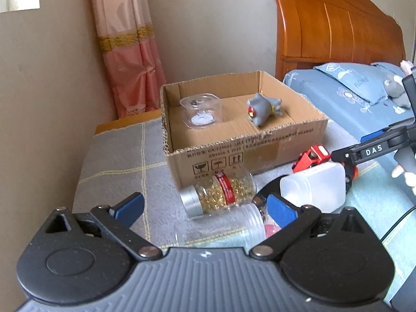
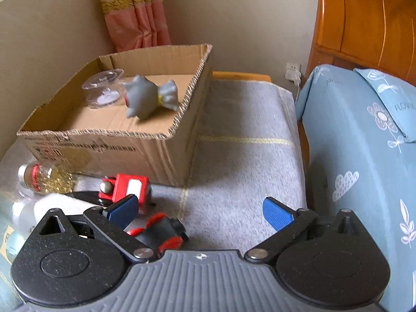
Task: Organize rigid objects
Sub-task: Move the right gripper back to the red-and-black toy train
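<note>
1. Two grippers hang over a grey checked cloth (image 2: 241, 119) beside a bed with a blue flowered cover (image 2: 364, 143); both have their blue-padded jaws spread wide and grip nothing.
2. One cardboard box (image 1: 260, 153) stands open at the far side of the cloth, holding a clear plastic container (image 1: 201, 111) and a grey toy figure (image 1: 262, 108), well apart from each other.
3. Left gripper (image 1: 205, 206): a bottle of golden capsules (image 1: 221, 191) lies on its side just ahead of the jaws, touching the box front. A clear ribbed jar (image 1: 228, 227) lies between the fingers, and a white translucent tub (image 1: 314, 188) sits by the right finger.
4. Right gripper (image 2: 200, 209): its left pad overlaps a red toy vehicle (image 2: 124, 186) in view; contact cannot be told. A black-and-red object (image 2: 161, 231) lies beneath the jaws.
</note>
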{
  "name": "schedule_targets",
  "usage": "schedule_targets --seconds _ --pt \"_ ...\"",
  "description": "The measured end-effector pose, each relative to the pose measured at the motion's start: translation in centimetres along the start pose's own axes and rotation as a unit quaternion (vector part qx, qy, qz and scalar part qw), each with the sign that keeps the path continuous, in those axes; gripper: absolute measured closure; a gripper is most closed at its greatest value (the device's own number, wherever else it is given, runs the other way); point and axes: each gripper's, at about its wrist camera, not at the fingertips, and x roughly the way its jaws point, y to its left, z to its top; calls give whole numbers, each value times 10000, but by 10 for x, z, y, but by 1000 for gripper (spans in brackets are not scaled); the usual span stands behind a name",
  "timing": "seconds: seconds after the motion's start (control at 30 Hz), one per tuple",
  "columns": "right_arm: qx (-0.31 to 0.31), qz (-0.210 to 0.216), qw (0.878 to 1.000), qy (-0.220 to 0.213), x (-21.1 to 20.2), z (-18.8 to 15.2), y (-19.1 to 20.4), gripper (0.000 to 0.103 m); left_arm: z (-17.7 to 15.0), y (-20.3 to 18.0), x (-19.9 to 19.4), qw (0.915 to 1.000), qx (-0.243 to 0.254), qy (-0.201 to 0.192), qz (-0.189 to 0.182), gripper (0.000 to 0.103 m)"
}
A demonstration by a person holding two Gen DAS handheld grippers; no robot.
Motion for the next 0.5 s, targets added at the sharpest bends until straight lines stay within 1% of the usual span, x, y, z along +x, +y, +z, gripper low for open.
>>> schedule_targets --seconds 0.17,0.27,0.4,0.5 --pt "51 -77 9999 80 -7 -13 -9 0 -3 -2 2 10000 -6 58 -41 3" --pt "70 -150 9997 150 -12 -26 -14 0 -4 -3 2 10000 -15 61 -67 3" --pt "276 49 9995 148 -24 -46 -24 0 -6 -4 3 9999 -25 76 -123 3" --pt "144 141 9997 133 -34 -56 -21 0 -8 -4 2 9998 -32 80 -159 3"
